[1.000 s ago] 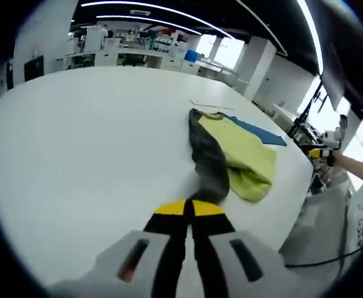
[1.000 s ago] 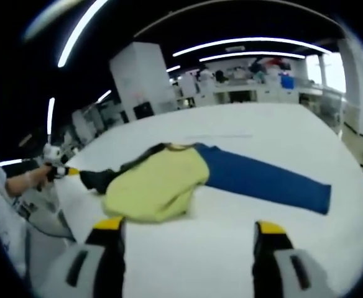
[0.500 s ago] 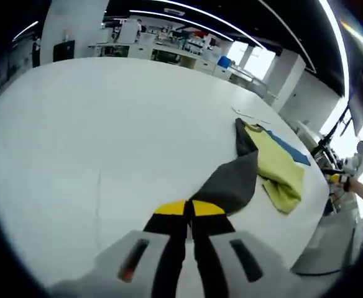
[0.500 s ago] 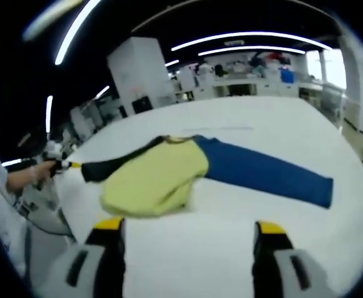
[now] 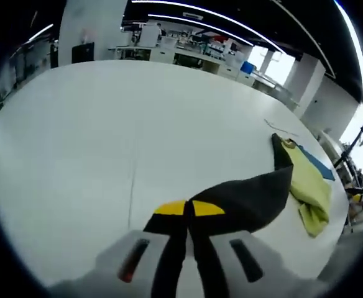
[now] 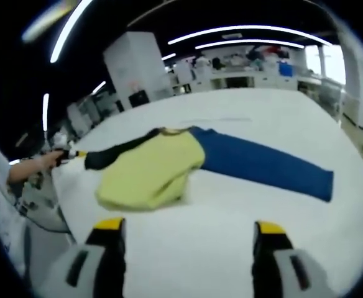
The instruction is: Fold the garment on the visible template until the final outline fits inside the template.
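Right gripper (image 6: 186,248) at 6 o'clock, fingers (image 6: 110,248) spread wide apart, nothing between them, only bare white worktop (image 6: 231,205). Garment (image 6: 169,164) lying on the worktop near the centre: crumpled yellow-green body (image 6: 147,174) toward 9 o'clock, blue sleeve (image 6: 262,164) stretched flat toward 3 o'clock, dark sleeve (image 6: 110,155) pulled out toward 9 o'clock. Left gripper (image 6: 69,155) at 9 o'clock, yellow-tipped, closed on the end of the dark sleeve, held by a hand (image 6: 45,162). Thin line (image 6: 219,119) marked on the worktop beyond the garment, toward 12 o'clock. Lab benches (image 6: 243,74) and ceiling light strips (image 6: 243,30) far off at 12 o'clock.
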Tool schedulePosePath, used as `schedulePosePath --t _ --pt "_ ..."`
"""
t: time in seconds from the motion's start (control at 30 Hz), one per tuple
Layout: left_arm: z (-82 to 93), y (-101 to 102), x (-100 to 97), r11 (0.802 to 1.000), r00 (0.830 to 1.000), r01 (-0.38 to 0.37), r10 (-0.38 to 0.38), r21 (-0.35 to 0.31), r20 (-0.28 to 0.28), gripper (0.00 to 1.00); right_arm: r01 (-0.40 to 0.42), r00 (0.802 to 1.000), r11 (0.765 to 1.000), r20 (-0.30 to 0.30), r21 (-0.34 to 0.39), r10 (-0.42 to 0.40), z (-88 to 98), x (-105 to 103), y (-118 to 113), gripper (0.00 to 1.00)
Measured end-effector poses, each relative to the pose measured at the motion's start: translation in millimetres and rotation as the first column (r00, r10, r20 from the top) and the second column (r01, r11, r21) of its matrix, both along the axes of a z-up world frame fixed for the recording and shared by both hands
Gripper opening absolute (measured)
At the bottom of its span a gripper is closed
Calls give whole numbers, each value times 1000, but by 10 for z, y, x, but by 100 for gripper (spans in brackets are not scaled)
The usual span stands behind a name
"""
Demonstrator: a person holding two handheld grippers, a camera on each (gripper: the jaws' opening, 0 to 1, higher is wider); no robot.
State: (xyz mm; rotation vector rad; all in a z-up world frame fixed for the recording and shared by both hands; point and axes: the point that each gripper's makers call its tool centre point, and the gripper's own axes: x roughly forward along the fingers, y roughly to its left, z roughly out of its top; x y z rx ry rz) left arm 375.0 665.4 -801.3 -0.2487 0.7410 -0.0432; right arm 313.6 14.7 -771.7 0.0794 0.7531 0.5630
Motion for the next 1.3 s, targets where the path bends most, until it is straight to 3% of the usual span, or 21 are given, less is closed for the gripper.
schedulePosePath --t 0.23,0.57,0.77,0.83,1.07,1.3 --pt "-171 224 199 998 998 -50 52 42 -30 0 4 1000 1000 -14 -7 -4 -15 6 -12 84" --pt "-191 467 253 991 995 -92 96 95 -32 0 7 1000 1000 -26 -16 -7 -53 50 -7 84" --pt "-248 639 380 985 992 -114 120 132 -42 0 -4 999 1000 -36 -17 3 -84 50 35 84" --pt "-265 645 343 983 991 -116 124 145 -47 0 -2 999 1000 -38 -17 1 -91 50 44 84" --pt "-343 718 551 977 988 -110 128 182 -86 0 4 999 1000 -51 -21 -5 -143 54 30 84" --pt "-403 731 540 974 984 -84 115 213 -139 0 10 998 1000 -58 -20 -11 -161 18 46 84"
